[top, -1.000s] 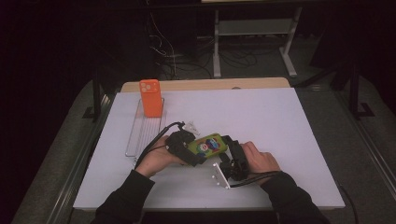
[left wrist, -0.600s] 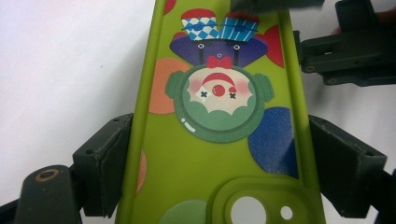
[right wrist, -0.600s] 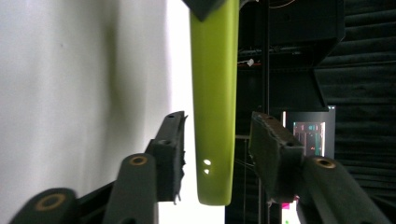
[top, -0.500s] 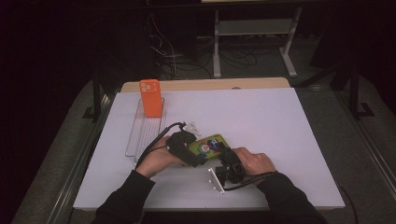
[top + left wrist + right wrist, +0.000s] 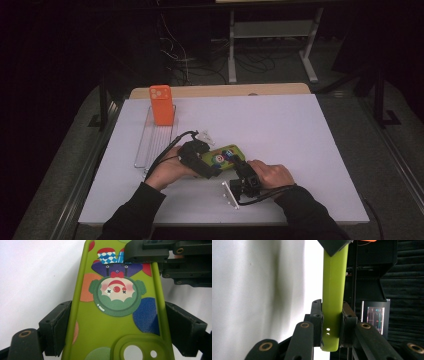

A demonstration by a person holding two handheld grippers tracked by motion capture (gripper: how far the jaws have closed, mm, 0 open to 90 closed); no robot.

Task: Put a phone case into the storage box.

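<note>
From the high view we see the green case [image 5: 223,156] near the front middle of the white table [image 5: 300,130], held between both hands. The left gripper [image 5: 212,172] grips its left end; the right gripper [image 5: 239,164] has just been closing its jaws and now pinches its right end. Farther left, an orange case [image 5: 162,104] stands at the far end of a clear tray [image 5: 150,145], well apart from the green one.

In the left gripper view the green case [image 5: 117,312] runs up between our two jaws, which press on its long edges. The clown print and the camera cut-out face us. The right gripper [image 5: 160,255] clamps the far end.

In the right gripper view we meet the case [image 5: 333,302] edge-on. Its near end sits squeezed between the pads [image 5: 317,315], and the left gripper [image 5: 334,246] holds the far end.
</note>
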